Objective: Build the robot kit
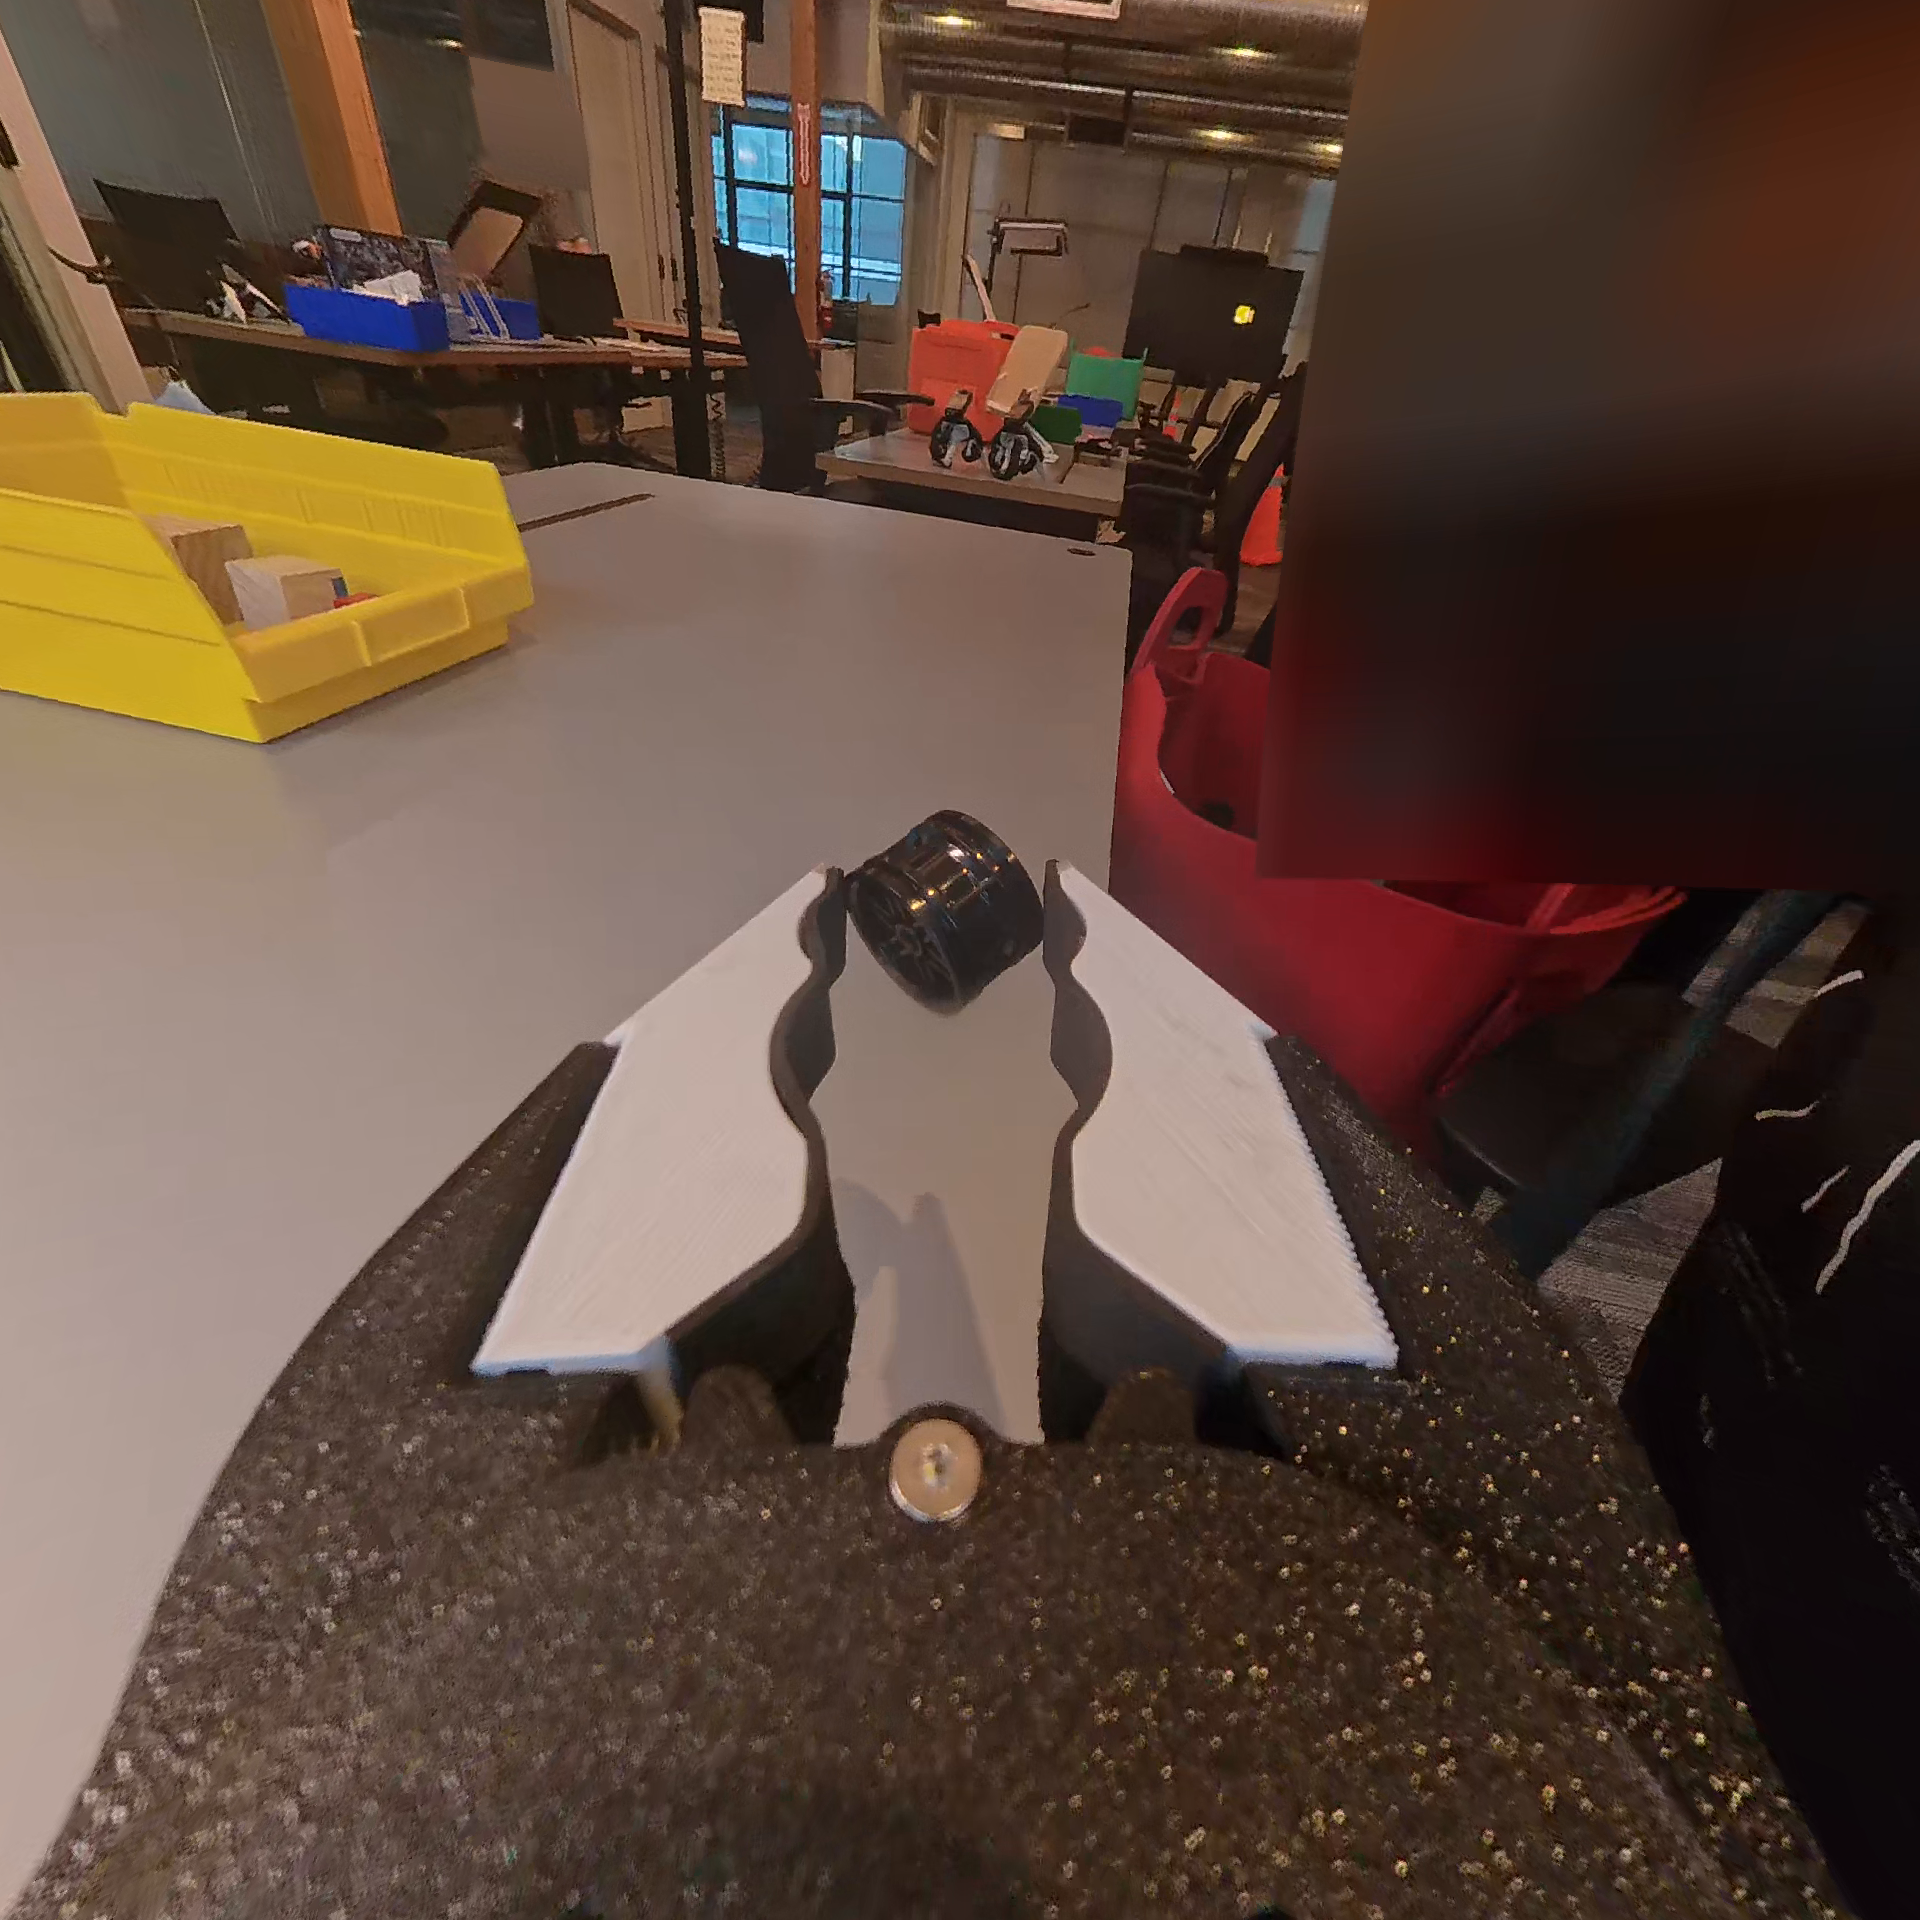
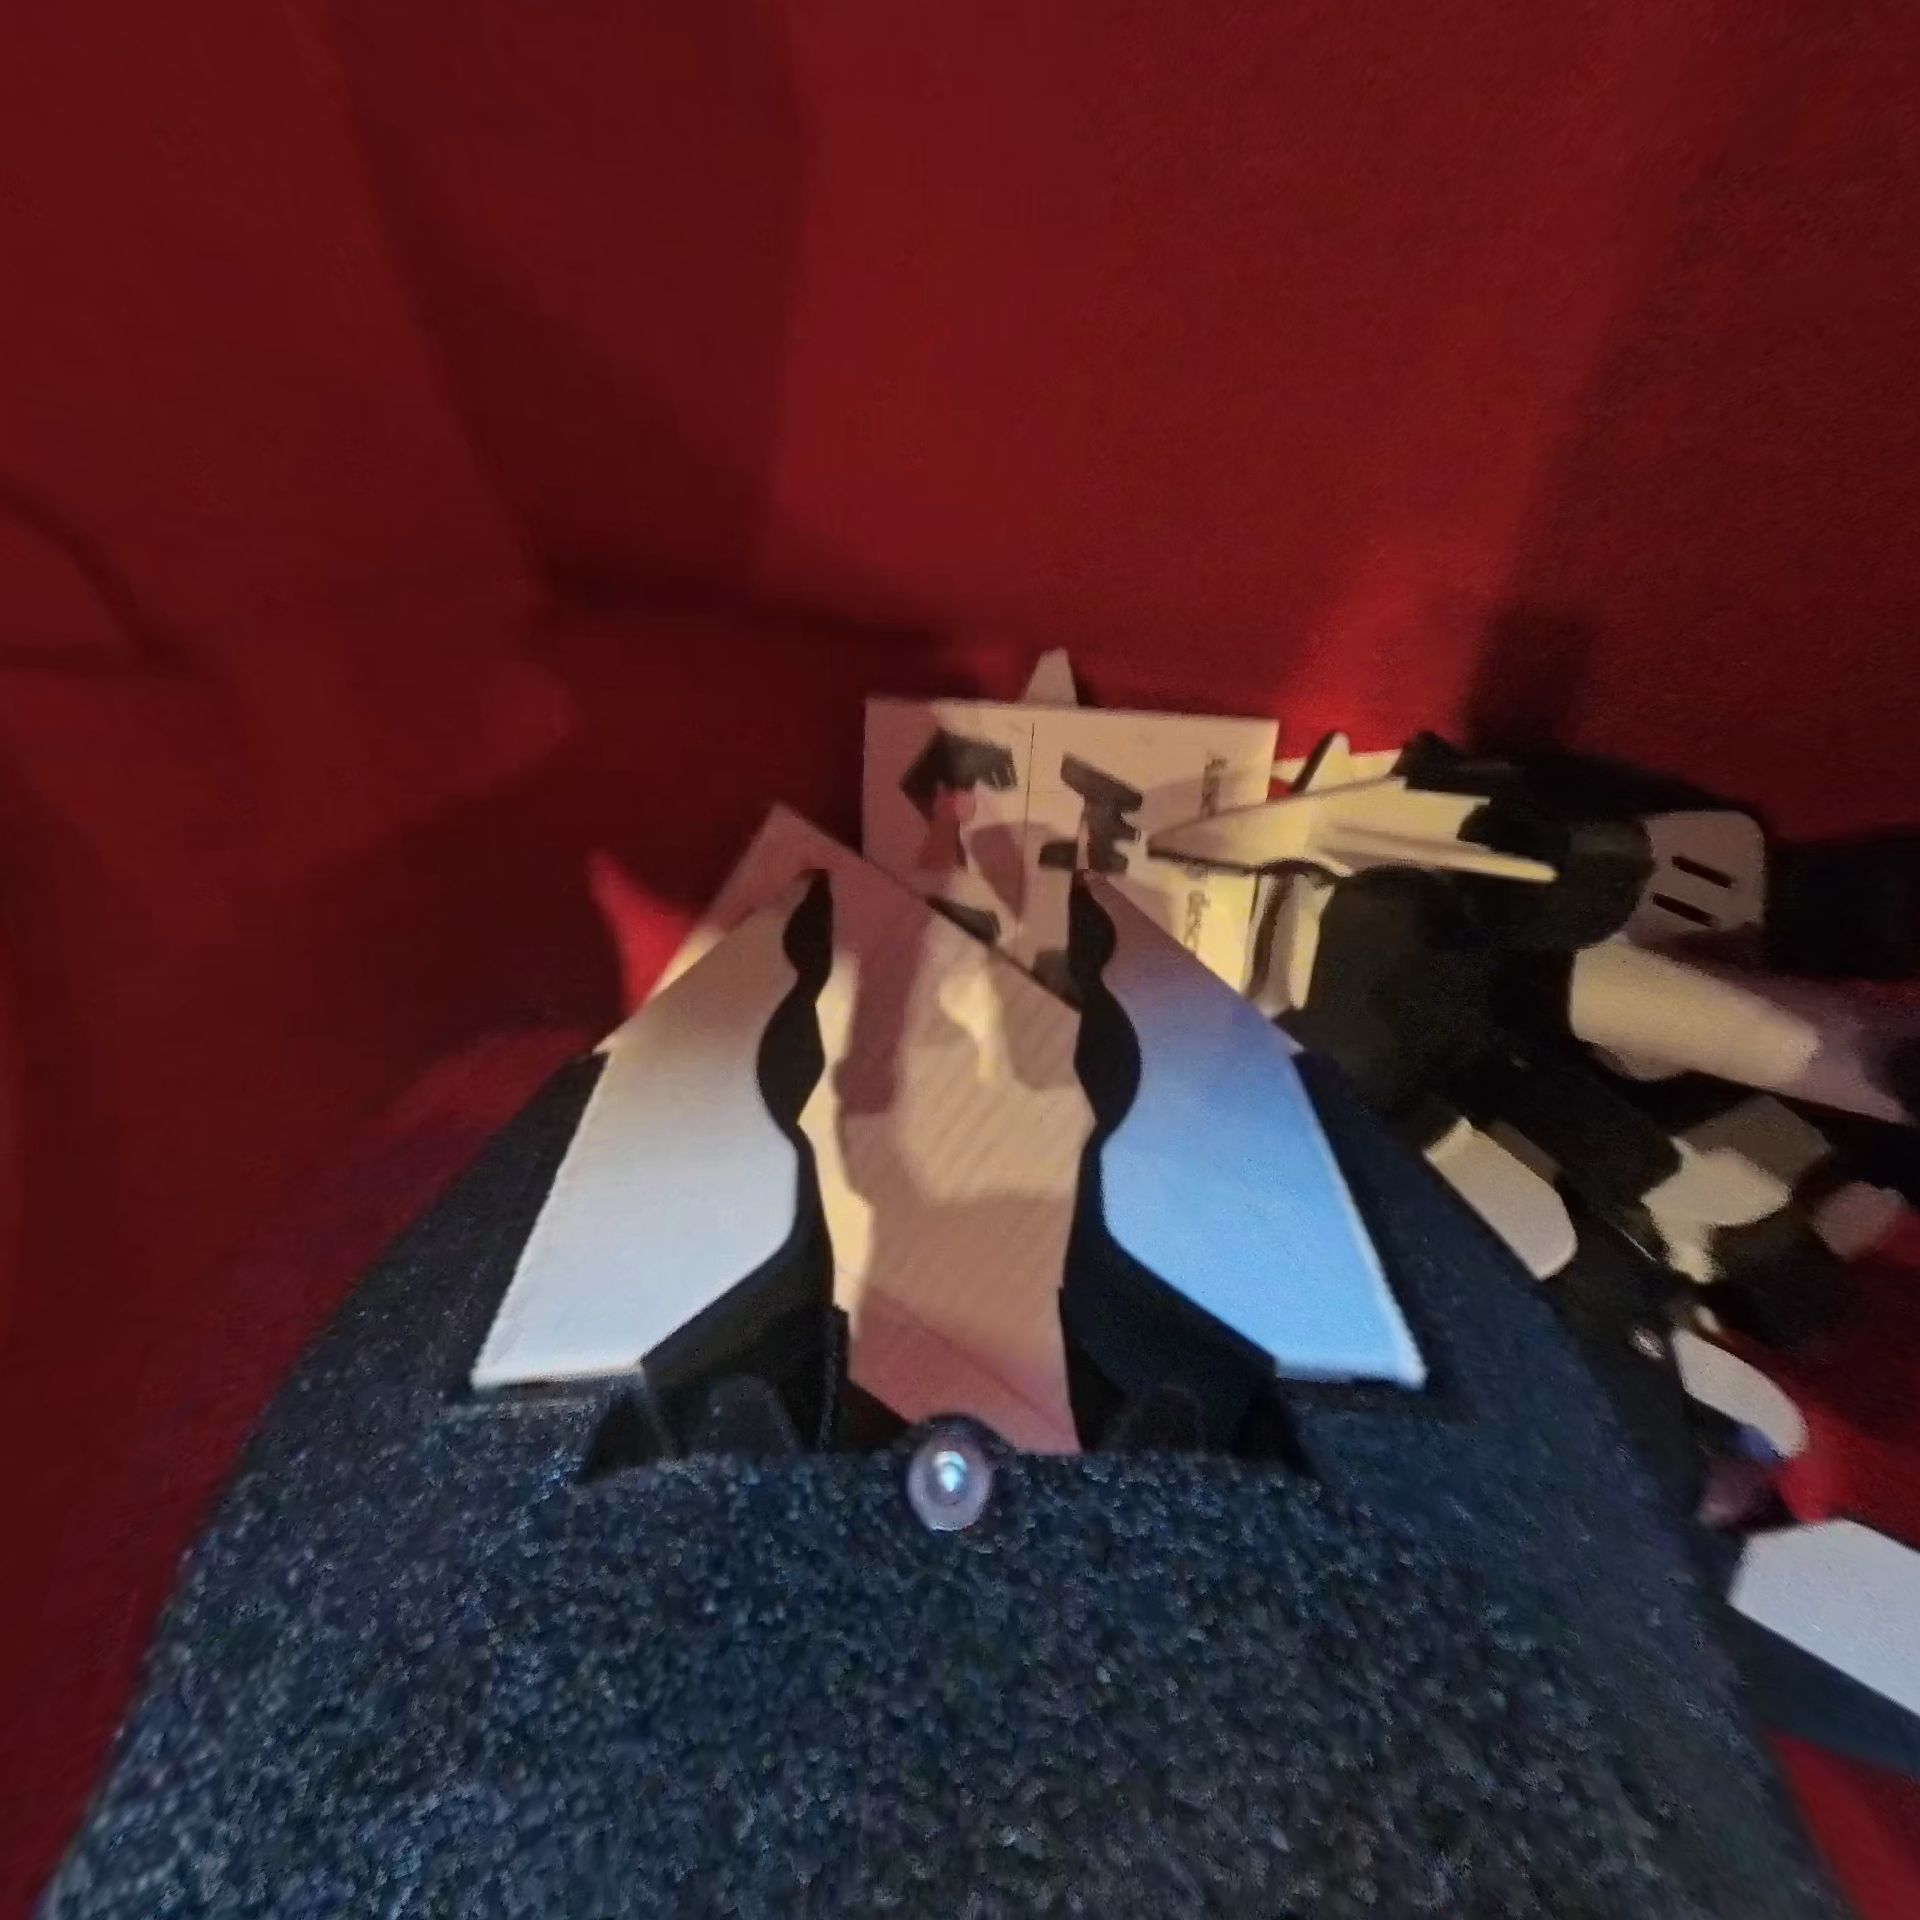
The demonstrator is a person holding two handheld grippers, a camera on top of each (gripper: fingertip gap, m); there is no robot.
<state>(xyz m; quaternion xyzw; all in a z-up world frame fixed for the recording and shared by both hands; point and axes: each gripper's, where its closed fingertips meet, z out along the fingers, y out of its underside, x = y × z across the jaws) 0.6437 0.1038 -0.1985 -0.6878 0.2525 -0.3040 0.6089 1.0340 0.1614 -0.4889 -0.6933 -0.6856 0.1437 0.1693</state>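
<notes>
On grey table (image 1: 520, 831) | left claw (image 1: 943, 883) parted around black wheel (image 1: 945, 909) | right claw (image 2: 945, 904) parted, empty, blurred.

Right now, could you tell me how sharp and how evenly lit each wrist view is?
Left wrist view: even indoor light, the black wheel between the left claw tips is sharp, edges bend from the wide lens. Right wrist view: dim, red-tinted, soft; the black-and-white parts beside the right claw are smeared.
</notes>
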